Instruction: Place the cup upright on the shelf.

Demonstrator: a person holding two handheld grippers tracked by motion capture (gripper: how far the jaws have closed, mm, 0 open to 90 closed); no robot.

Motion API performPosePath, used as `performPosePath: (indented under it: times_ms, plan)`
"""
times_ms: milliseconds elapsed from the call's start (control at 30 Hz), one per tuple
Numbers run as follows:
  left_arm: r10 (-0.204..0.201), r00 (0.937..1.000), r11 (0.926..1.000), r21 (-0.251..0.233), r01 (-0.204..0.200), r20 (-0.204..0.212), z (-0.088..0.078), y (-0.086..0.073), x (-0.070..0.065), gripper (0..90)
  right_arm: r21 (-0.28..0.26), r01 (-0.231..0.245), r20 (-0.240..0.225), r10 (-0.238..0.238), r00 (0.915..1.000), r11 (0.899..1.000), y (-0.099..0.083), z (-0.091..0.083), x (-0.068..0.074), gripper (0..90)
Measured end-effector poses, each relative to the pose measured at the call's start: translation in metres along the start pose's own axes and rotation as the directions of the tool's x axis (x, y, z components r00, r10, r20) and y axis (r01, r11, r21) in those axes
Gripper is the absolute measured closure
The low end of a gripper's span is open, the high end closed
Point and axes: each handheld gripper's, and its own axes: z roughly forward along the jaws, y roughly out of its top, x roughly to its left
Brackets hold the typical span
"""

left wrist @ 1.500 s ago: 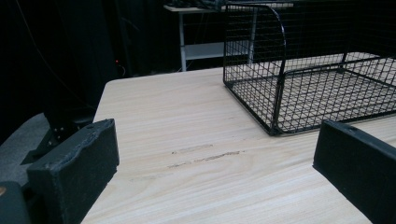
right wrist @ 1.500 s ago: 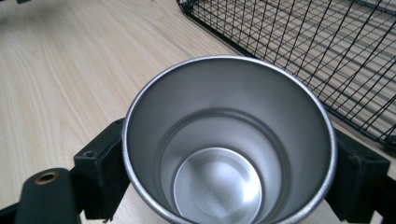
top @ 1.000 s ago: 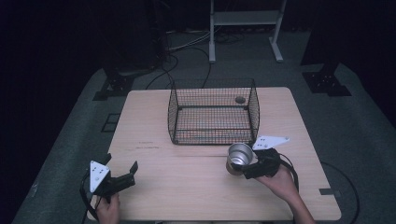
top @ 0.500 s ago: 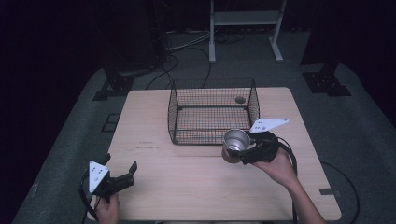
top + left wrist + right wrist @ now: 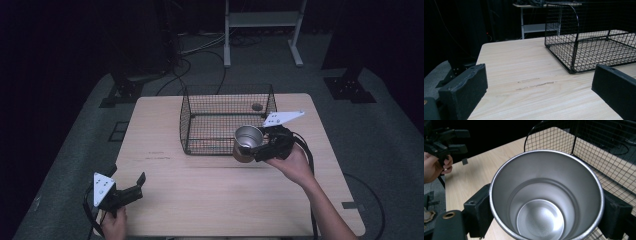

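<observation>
Right gripper (image 5: pixel 256 151) clamps a steel cup (image 5: pixel 247 142), fingers (image 5: pixel 477 213) pressed on opposite sides of the wall just below the rim. In the high view the cup hangs off the table (image 5: pixel 210 200), at the near right corner of the wire basket (image 5: pixel 225 120), mouth tipped up and toward the left. It looks level with the basket's top edge, outside the front wall; whether it touches the wire cannot be told.

Left gripper (image 5: pixel 131 187) sits low by the table's near left corner, well apart from the cup. Its fingers (image 5: pixel 465 91) stand wide apart with nothing between them.

Handling, as judged: the cup is thin-walled brushed metal, empty, so probably light and stiff. The smooth round wall is likely slippery under flat pads, and it could pivot or slide out if tilted further. The present hold across the widest part near the rim seems sound; a firmer option might be one finger inside the mouth and one outside. A drop would clatter and perhaps dent, not break.

A small dark round object (image 5: pixel 257 106) lies at the basket's far right; too small to identify.

No brand, label or readable writing on the cup, the basket or the grippers.
</observation>
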Motion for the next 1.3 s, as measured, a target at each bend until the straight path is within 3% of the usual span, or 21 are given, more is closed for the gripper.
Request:
performPosePath:
  times_ms: [633,1300]
  plan:
    - [0.014,0.9997,0.9998,0.013,-0.015,0.018,0.003,-0.001,-0.005,0.0,0.006,0.027,-0.008,-0.027,0.9996,1.0,0.034,0.013,-0.006,14.7]
    - [0.011,0.9999,0.9999,0.012,-0.011,0.011,0.002,-0.001,-0.004,0.0,0.028,0.029,0.013,-0.029,0.9995,0.999,0.051,0.033,-0.018,14.7]
